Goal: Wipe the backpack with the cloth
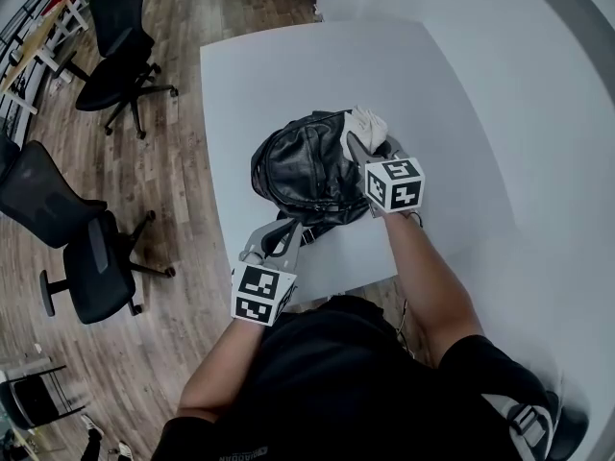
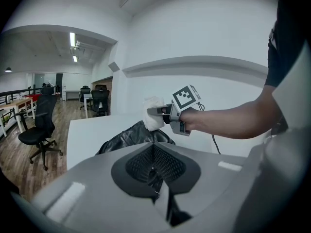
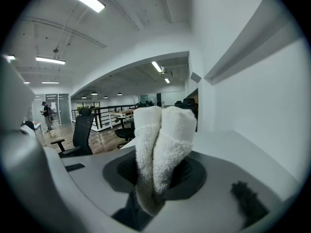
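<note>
A black leather backpack [image 1: 303, 166] lies on the white table [image 1: 288, 65] in the head view, and its top shows in the left gripper view [image 2: 131, 137]. My right gripper [image 1: 362, 149] is shut on a folded white cloth [image 1: 365, 125] at the backpack's right upper edge. The cloth [image 3: 163, 140] stands up between its jaws [image 3: 158, 174], and the left gripper view shows the cloth [image 2: 154, 114] just above the bag. My left gripper [image 1: 279, 235] is at the backpack's near edge, shut on a black strap [image 1: 291, 227]; its jaws [image 2: 155, 171] are closed with dark material between them.
Black office chairs stand on the wood floor to the left of the table [image 1: 120, 36] [image 1: 67, 248]. A white wall [image 1: 538, 113] runs close along the table's right side. The table's near edge [image 1: 327, 291] is just in front of the person's body.
</note>
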Demonstrator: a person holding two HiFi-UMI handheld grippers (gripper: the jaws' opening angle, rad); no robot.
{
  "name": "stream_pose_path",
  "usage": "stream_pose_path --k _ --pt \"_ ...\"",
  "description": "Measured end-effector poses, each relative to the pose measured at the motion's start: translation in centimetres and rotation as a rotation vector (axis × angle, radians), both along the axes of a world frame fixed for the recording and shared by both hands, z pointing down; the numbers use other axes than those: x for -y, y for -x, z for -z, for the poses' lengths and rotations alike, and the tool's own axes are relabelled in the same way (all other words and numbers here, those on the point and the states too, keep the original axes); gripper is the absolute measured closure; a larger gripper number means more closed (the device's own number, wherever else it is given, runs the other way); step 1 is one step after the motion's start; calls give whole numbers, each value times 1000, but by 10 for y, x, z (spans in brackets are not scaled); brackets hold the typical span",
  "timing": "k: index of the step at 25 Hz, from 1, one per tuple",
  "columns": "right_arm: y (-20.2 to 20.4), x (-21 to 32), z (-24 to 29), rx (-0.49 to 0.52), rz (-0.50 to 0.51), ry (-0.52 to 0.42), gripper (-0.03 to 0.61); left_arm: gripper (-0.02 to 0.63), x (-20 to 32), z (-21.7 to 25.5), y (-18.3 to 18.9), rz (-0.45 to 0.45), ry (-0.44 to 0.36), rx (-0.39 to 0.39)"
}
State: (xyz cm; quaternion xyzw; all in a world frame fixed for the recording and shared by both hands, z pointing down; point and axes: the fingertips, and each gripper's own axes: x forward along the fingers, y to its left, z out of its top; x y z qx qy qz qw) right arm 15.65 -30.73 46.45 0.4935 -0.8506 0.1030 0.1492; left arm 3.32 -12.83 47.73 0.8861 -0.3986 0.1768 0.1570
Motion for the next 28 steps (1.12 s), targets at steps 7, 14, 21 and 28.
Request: stream_pose_path --k 7,14,21,28 --pt "-23 1 8 -5 -45 -20 471 607 -1 1 -4 -19 -7 -1" --pt "-39 -2 17 -37 -76 -40 471 607 -3 4 -7 -30 -12 -8" --pt "-41 -11 27 -90 -86 -75 471 607 -6 5 -1 -29 -17 -12" --pt "-13 -30 30 -21 -65 -70 471 607 -7 6 13 -25 -15 -20"
